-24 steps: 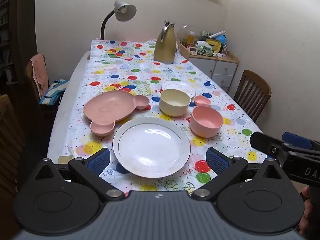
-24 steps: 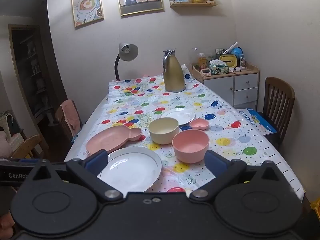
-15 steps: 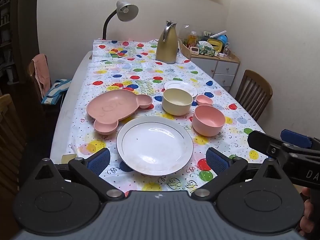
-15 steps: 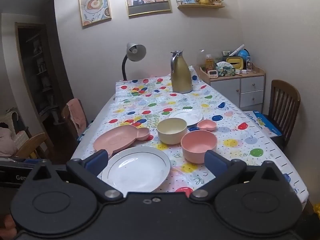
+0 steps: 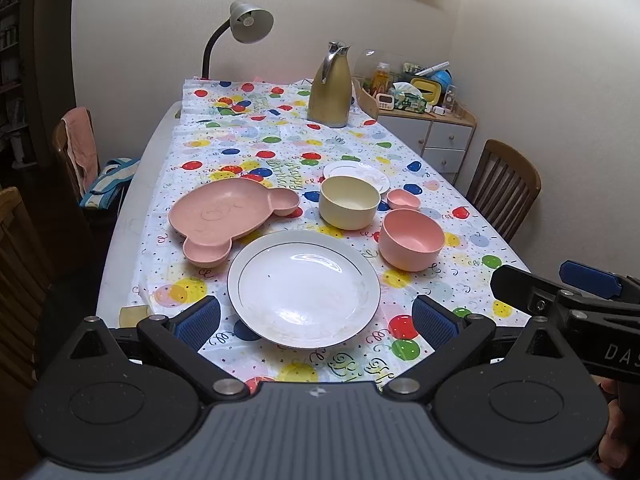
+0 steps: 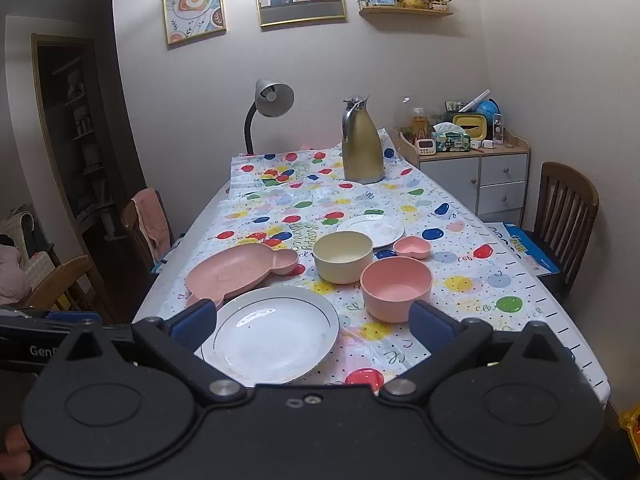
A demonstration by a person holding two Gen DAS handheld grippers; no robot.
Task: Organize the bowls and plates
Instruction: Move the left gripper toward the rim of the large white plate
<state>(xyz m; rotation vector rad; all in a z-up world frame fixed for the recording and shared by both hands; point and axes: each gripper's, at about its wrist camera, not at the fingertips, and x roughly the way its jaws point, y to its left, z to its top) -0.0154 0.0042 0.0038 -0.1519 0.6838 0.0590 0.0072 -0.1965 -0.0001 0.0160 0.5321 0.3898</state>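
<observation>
While we hold both tools above the near end of the table [image 5: 132, 184], the left gripper [image 5: 316, 322] stands with its jaws spread wide and nothing between its pads, and the right gripper [image 6: 314, 326] is likewise fully apart and empty. Closest to the near edge lies the large white plate [image 5: 304, 288] with its thin dark rim line, resting on the balloon-print tablecloth [image 5: 256, 148]. Just beyond it toward the left edge sits the pink bear-shaped plate [image 5: 228, 210], one ear cup almost meeting the white plate's rim. Toward the right edge stands the pink bowl [image 5: 411, 244], and beyond it, near the middle of the table, the cream bowl [image 5: 349, 202]. A small pink dish [image 5: 403, 200] sits just beside the cream bowl, and a small white plate [image 5: 360, 172] lies behind them, partly hidden by the cream bowl. At the far end stand a gold jug [image 5: 331, 88] and a grey desk lamp [image 5: 248, 24]. In the left wrist view our right tool juts in from the right side, past the table's right edge.
</observation>
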